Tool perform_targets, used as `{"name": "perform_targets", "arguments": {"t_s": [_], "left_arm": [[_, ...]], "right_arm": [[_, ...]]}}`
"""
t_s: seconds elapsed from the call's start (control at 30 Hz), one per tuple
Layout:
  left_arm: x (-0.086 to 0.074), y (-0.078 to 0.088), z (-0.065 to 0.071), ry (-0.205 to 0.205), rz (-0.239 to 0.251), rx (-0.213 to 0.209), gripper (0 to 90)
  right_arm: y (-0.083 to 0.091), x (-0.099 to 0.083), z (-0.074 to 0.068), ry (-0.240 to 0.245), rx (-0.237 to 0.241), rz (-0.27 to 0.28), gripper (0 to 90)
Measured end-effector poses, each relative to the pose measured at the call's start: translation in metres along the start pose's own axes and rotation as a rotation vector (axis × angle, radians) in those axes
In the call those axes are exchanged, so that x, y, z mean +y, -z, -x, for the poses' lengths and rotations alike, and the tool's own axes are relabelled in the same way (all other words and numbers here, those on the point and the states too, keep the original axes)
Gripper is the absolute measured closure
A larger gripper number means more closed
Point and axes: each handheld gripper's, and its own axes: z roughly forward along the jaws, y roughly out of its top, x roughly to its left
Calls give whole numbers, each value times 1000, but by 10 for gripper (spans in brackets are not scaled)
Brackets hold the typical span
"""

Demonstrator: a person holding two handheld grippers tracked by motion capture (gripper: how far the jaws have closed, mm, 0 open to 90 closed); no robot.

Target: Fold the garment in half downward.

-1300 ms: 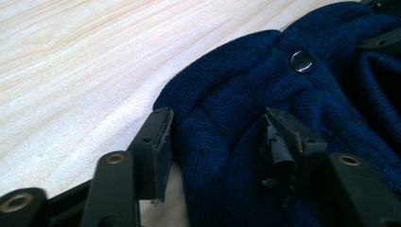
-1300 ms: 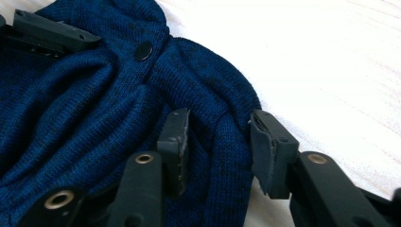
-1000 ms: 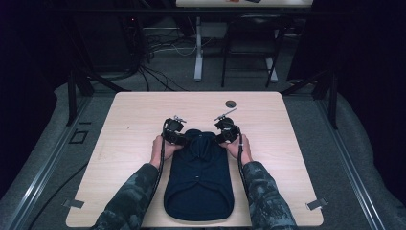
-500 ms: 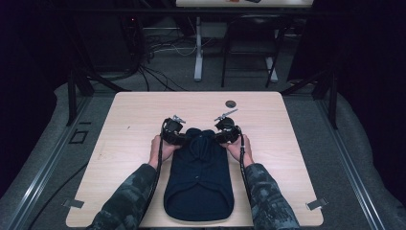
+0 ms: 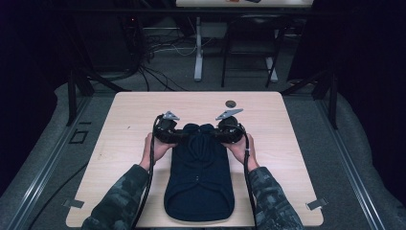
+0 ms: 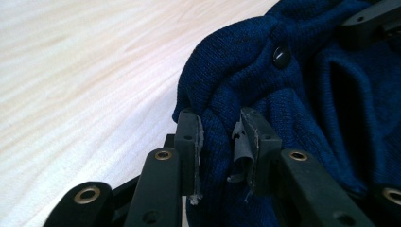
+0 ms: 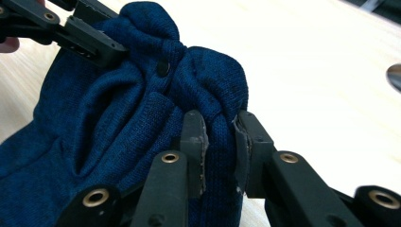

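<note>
A dark blue knitted garment [image 5: 198, 182] with a black button [image 6: 281, 56] lies lengthwise on the wooden table [image 5: 124, 120], its far end gathered into folds. My left gripper [image 5: 179, 136] is shut on a fold at the far left corner, and the knit [image 6: 293, 94] is pinched between its pads [image 6: 217, 127]. My right gripper [image 5: 218, 135] is shut on the far right corner, with a thick fold of the garment [image 7: 94, 118] between its jaws [image 7: 220, 127]. The far end hangs raised between both grippers. The near end rests flat on the table.
A small dark round object [image 5: 231, 103] sits on the table beyond the right gripper. Bare wood lies on both sides of the garment. Behind the table are another table's legs [image 5: 197, 52] and floor cables [image 5: 158, 72].
Both grippers have risen with the garment's far end, which now bunches up off the table between them.
</note>
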Motion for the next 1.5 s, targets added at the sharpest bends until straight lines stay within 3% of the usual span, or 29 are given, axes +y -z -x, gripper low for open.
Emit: {"name": "perform_targets", "arguments": {"t_s": [0.27, 0.43, 0.53, 0.57, 0.6, 0.67, 0.73, 0.83, 0.93, 1.07, 1.3, 1.37, 1.4, 1.43, 1.5], "left_arm": [[7, 26, 17, -92, 68, 30, 714], [9, 35, 23, -126, 85, 31, 715], [10, 40, 26, -141, 95, 32, 715], [11, 42, 27, -147, 95, 27, 715], [11, 43, 28, -157, 97, 25, 713], [12, 45, 30, -179, 102, 10, 709], [11, 47, 30, -181, 80, -39, 704], [10, 47, 32, -196, 58, -52, 703], [8, 50, 35, -215, 68, -55, 718], [8, 51, 37, -230, 96, -36, 733], [12, 55, 53, -335, 133, 43, 745], [13, 56, 56, -348, 154, 28, 747], [13, 56, 56, -343, 166, 15, 750], [13, 56, 56, -344, 176, 3, 750], [14, 55, 57, -359, 177, -4, 751]], "right_arm": [[21, 3, -6, 34, -8, 64, 743], [33, 2, -10, 38, -8, 100, 739], [40, 2, -16, 67, -34, 124, 741], [40, 2, -16, 67, -34, 124, 741], [44, 0, -22, 102, -68, 146, 742], [46, -3, -27, 129, -91, 176, 745], [50, -6, -30, 144, -98, 208, 749], [53, -8, -32, 150, -97, 224, 751], [56, -11, -35, 159, -100, 241, 751], [59, -13, -34, 144, -90, 249, 747], [65, -19, -27, 84, -20, 207, 700], [68, -20, -24, 63, -4, 198, 618], [70, -22, -19, 36, 33, 180, 490], [70, -22, -19, 36, 33, 180, 490], [71, -25, -14, 6, 77, 185, 416]]}}
